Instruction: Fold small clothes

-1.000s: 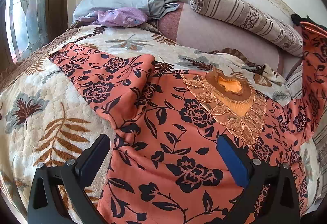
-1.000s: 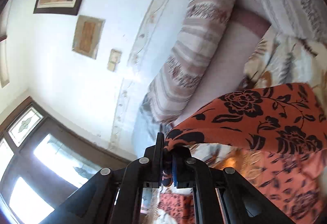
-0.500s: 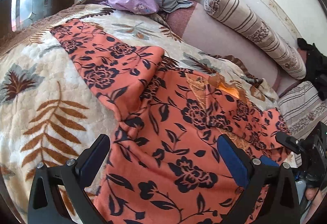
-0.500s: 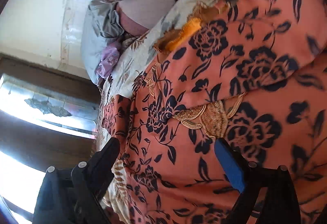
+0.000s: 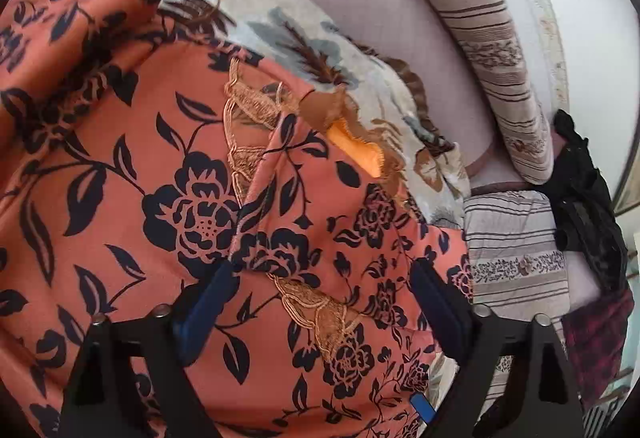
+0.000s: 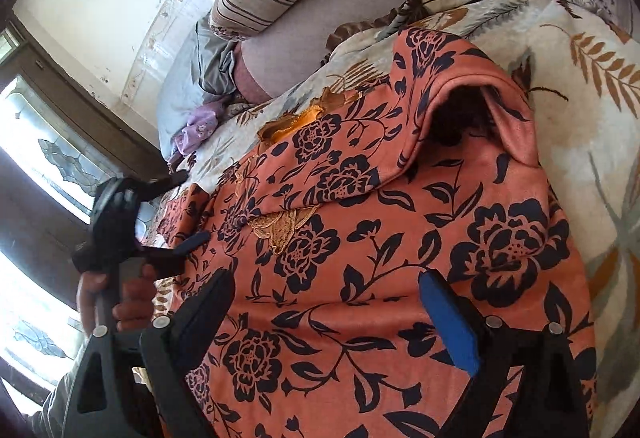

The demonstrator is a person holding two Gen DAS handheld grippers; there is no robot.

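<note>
The soft orange dress (image 6: 400, 238) with black flowers lies on the fluffy leaf blanket (image 6: 580, 78), one sleeve folded over. Left gripper (image 5: 320, 298) has been closing, maybe touching nothing; right gripper (image 6: 328, 302) gapes wide.

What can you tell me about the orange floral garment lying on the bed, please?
The orange floral garment is soft woven-looking cloth printed with black roses and leaves, with gold embroidery at a neckline lined in brighter orange. It lies spread on the leaf-patterned blanket, one sleeve folded inward across the chest, its cuff gaping. The left gripper and right gripper hover open above it; neither grips the cloth.
</note>
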